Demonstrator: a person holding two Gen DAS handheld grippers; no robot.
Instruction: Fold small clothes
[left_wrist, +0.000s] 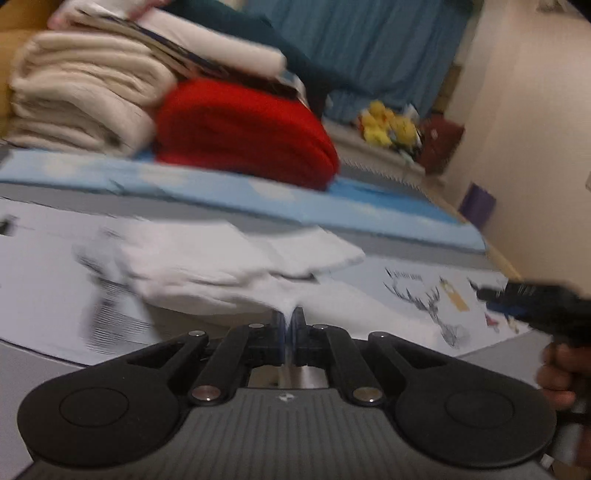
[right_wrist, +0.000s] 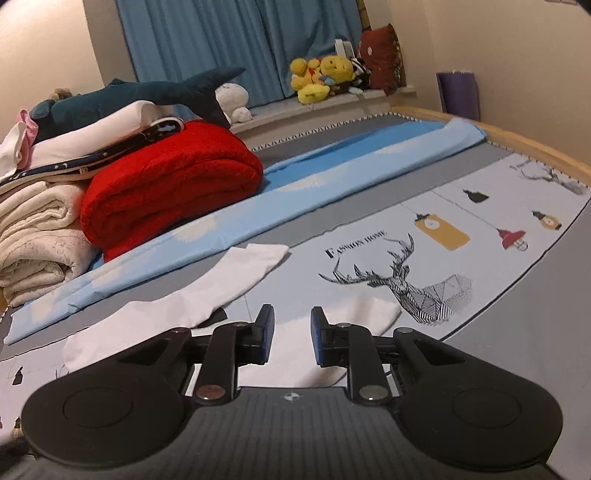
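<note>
The long white cotton sock lies on the grey printed bedsheet, its near edge pinched between the closed jaws of the left gripper; the right gripper hovers above, jaws narrowly parted and empty, red folded blanket behind

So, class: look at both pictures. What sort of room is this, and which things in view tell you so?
Most likely a bedroom. The work surface is a bed with a printed sheet, folded blankets are stacked on it, and plush toys sit on the sill before blue curtains.
</note>
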